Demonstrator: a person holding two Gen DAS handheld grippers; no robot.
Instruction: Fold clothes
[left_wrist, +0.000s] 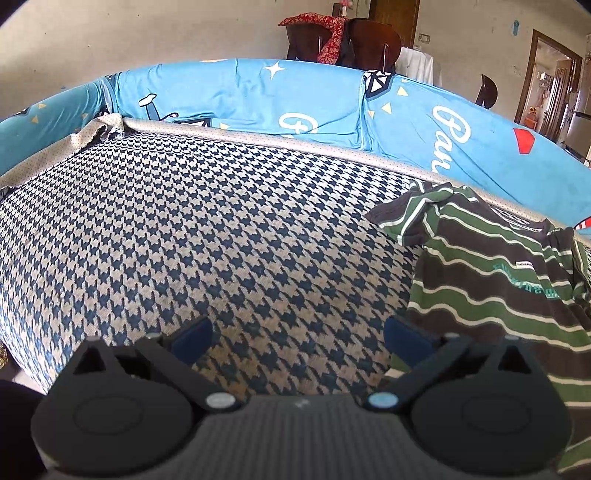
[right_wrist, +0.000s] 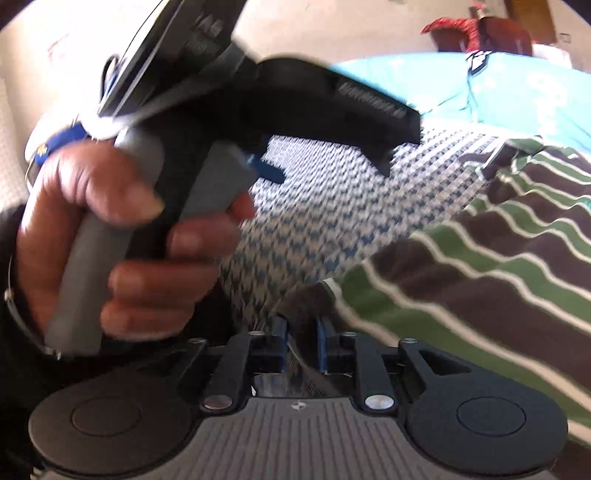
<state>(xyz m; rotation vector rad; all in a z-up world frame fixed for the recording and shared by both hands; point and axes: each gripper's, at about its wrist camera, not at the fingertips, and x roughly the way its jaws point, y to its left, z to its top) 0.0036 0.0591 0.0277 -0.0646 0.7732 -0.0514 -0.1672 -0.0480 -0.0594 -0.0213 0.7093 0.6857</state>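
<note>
A green, brown and white striped T-shirt (left_wrist: 495, 266) lies on the houndstooth seat cover (left_wrist: 221, 236), at the right of the left wrist view. My left gripper (left_wrist: 297, 338) is open above the bare cover, its right finger at the shirt's left edge, nothing between its blue pads. In the right wrist view my right gripper (right_wrist: 301, 334) is shut on a brown corner of the striped shirt (right_wrist: 480, 258), which stretches away to the right. A hand (right_wrist: 122, 236) holds the left gripper's grey handle close at the left of that view, blurred.
A blue printed cover (left_wrist: 295, 99) drapes the sofa back behind the seat. Dark wooden chairs (left_wrist: 354, 40) with a red cloth stand beyond it. A doorway (left_wrist: 550, 85) opens at the far right. The seat cover's left edge drops off at the lower left.
</note>
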